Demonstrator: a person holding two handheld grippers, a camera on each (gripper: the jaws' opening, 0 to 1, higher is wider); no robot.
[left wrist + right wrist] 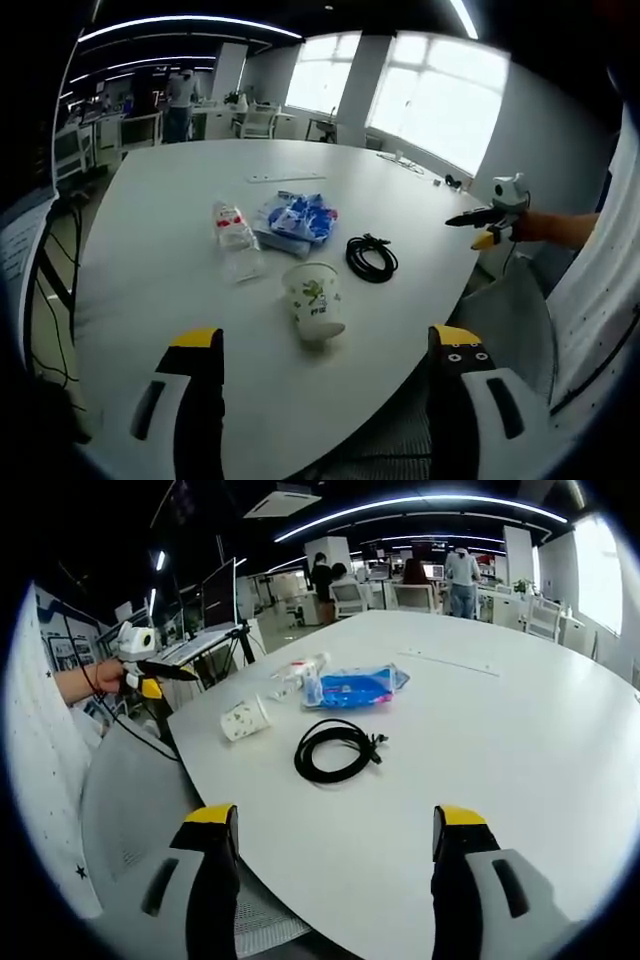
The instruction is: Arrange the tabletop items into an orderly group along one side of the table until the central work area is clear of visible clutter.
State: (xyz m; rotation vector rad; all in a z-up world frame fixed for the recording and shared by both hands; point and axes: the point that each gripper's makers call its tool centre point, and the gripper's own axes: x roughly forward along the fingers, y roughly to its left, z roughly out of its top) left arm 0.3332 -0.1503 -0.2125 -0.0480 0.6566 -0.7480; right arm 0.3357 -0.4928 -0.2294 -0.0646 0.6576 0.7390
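Note:
Four items lie grouped on the white table point(150, 220): a clear plastic bottle point(235, 238) on its side, a blue and white packet point(297, 217), a coiled black cable point(371, 258) and a printed paper cup point(314, 300) tipped over. My left gripper point(325, 340) is open just short of the cup, holding nothing. In the right gripper view the cup point(245, 720), cable point(335, 750), packet point(355, 687) and bottle point(300, 672) lie ahead of my open, empty right gripper point(334, 816). Each gripper also shows in the other's view: the right gripper point(492, 213) and the left gripper point(148, 670).
A thin pale strip point(285, 178) lies farther out on the table. A grey chair point(510, 310) stands at the table's near edge. Small objects point(405, 163) sit by the window-side edge. Desks, chairs and standing people point(182, 100) fill the room behind.

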